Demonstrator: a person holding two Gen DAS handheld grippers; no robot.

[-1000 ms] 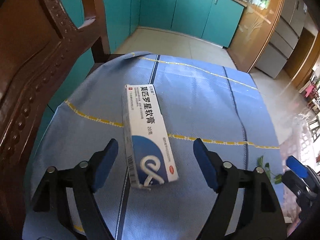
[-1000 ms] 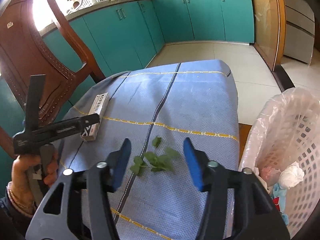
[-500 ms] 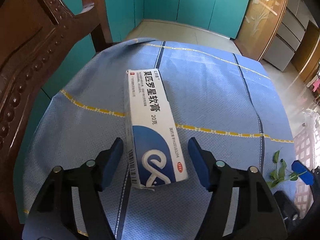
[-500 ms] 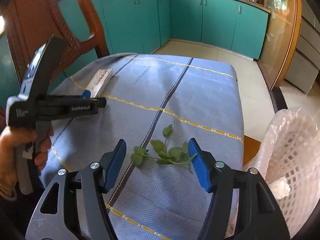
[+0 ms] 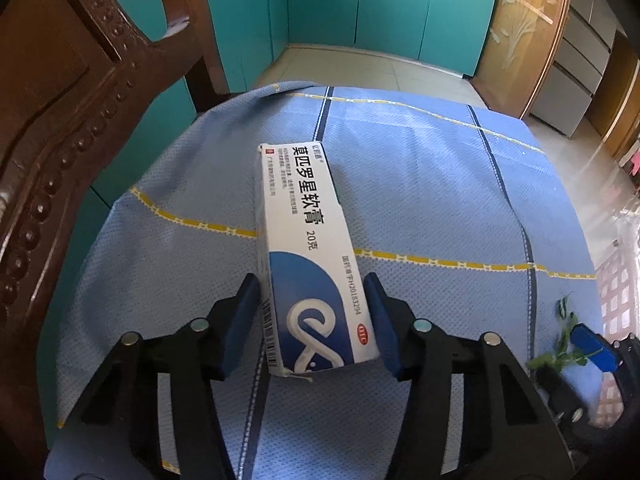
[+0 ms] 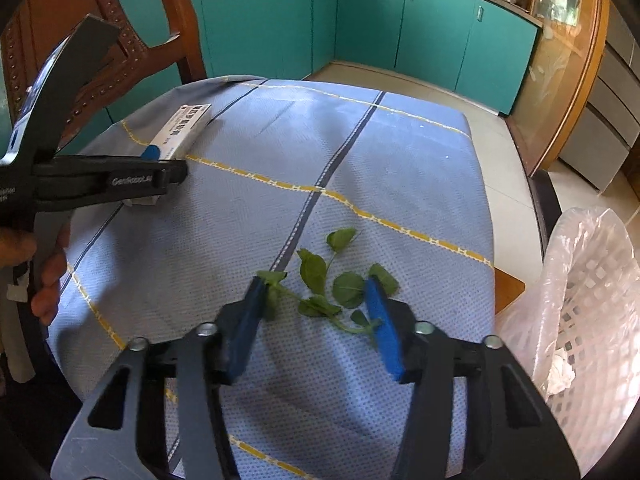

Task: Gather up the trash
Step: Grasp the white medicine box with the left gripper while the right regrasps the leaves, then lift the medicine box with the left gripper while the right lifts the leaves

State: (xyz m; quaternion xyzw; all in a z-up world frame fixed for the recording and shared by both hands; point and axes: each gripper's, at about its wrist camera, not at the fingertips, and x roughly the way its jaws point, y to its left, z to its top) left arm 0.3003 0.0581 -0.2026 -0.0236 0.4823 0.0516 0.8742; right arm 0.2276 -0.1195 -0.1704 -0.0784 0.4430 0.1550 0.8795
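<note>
We held the left gripper (image 5: 312, 312) over the blue-clothed table (image 5: 420, 184), its jaws just closing around the near end of a white-and-blue medicine box (image 5: 308, 248), the blue pads right beside its long sides; whether they pressed on it we could not tell. The box lay flat, running toward 12 o'clock. Our right gripper (image 6: 316, 316) was closing its jaws around a leafy green sprig (image 6: 332, 284) lying on the cloth, leaves against both pads. At 3 o'clock of the sprig stood a white basket (image 6: 592, 320) lined with clear plastic.
</note>
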